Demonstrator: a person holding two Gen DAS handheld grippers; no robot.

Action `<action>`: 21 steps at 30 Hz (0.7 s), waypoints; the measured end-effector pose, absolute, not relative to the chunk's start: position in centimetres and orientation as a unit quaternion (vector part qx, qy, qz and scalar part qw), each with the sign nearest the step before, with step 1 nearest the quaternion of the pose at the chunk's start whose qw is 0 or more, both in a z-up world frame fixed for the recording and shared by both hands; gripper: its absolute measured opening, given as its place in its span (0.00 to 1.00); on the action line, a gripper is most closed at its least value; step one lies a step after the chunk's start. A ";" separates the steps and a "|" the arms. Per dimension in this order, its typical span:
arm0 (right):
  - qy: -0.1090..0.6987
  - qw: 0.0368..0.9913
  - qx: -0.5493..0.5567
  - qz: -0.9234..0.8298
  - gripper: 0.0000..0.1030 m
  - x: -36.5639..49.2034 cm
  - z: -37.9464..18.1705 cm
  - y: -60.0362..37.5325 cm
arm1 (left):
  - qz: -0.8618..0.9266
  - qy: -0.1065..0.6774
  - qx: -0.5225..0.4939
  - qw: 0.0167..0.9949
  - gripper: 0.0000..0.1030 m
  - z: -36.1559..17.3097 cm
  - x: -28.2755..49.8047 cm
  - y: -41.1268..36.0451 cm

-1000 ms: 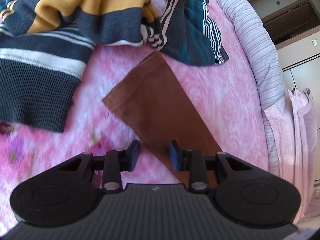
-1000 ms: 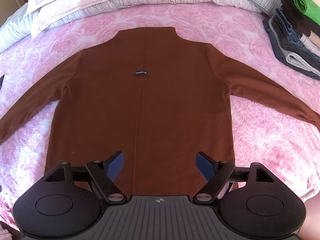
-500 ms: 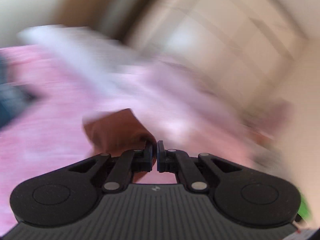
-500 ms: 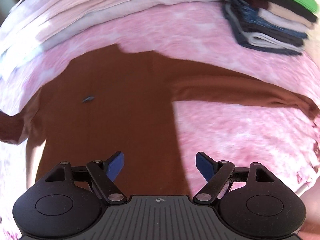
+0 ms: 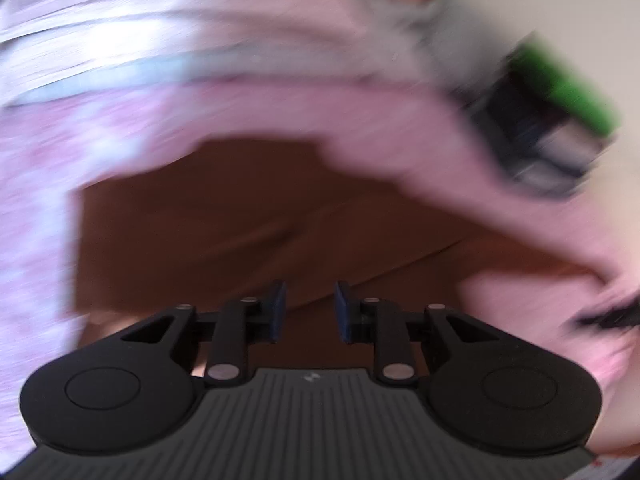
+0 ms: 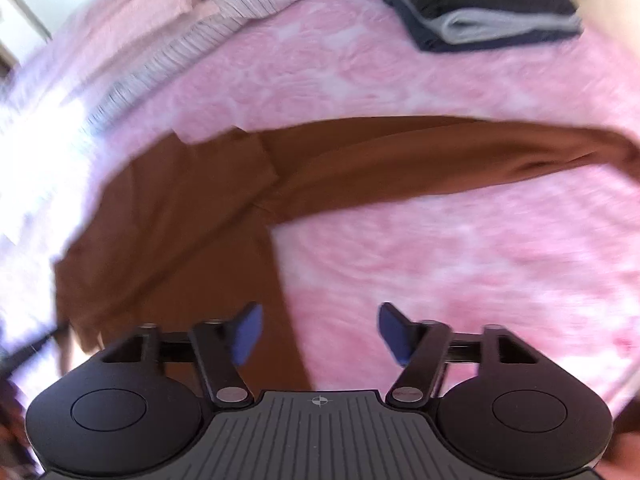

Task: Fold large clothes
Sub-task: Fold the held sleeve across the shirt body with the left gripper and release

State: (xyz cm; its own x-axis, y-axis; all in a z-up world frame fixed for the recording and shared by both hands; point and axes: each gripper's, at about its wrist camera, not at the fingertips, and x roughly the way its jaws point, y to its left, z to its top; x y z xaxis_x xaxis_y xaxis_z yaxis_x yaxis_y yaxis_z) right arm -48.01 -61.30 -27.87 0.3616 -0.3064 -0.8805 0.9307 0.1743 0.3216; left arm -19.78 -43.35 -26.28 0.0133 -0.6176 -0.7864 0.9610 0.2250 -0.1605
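Observation:
A large brown long-sleeved top (image 6: pixel 180 220) lies flat on the pink bedspread (image 6: pixel 440 260). One sleeve is folded in across its body, and the other sleeve (image 6: pixel 480 152) stretches out to the right. My right gripper (image 6: pixel 320 334) hovers open over the body's right edge, with nothing between its blue pads. The left wrist view is blurred by motion; there my left gripper (image 5: pixel 309 312) stands open just above the brown top (image 5: pixel 240 232), holding nothing.
A stack of folded clothes (image 6: pixel 500 12) sits at the far right of the bed, topped by a green piece (image 5: pixel 560 100). Striped and pale pink bedding (image 6: pixel 240 8) is bunched along the far edge. Pink bedspread lies bare right of the top.
My left gripper shut on the left sleeve end, swung it over onto the body, and has opened again. My right gripper shifted right, staying open.

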 end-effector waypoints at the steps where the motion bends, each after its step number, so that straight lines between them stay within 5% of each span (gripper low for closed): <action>1: 0.318 0.690 0.477 -0.442 0.55 -47.7 -28.4 -62.1 | -0.559 0.386 0.246 0.692 0.25 -27.1 -18.9 -42.7; 7: 0.190 0.677 0.589 -0.399 0.55 -44.8 -33.4 -66.9 | -0.487 0.321 0.365 0.726 0.43 -30.1 -14.6 -41.2; 15: 0.166 0.639 0.622 -0.421 0.48 -40.6 -38.8 -70.6 | -0.477 0.307 0.395 0.723 0.47 -31.6 -12.5 -40.8; 17: 0.166 0.643 0.605 -0.439 0.28 -40.1 -38.8 -70.9 | -0.482 0.305 0.399 0.718 0.47 -32.1 -12.3 -40.9; 18: 0.168 0.648 0.594 -0.445 0.00 -39.9 -38.6 -71.1 | -0.483 0.304 0.402 0.716 0.47 -32.2 -12.2 -41.1; 21: 0.132 0.711 0.521 -0.453 0.00 -39.2 -35.4 -70.1 | -0.487 0.297 0.403 0.716 0.47 -32.4 -12.3 -41.0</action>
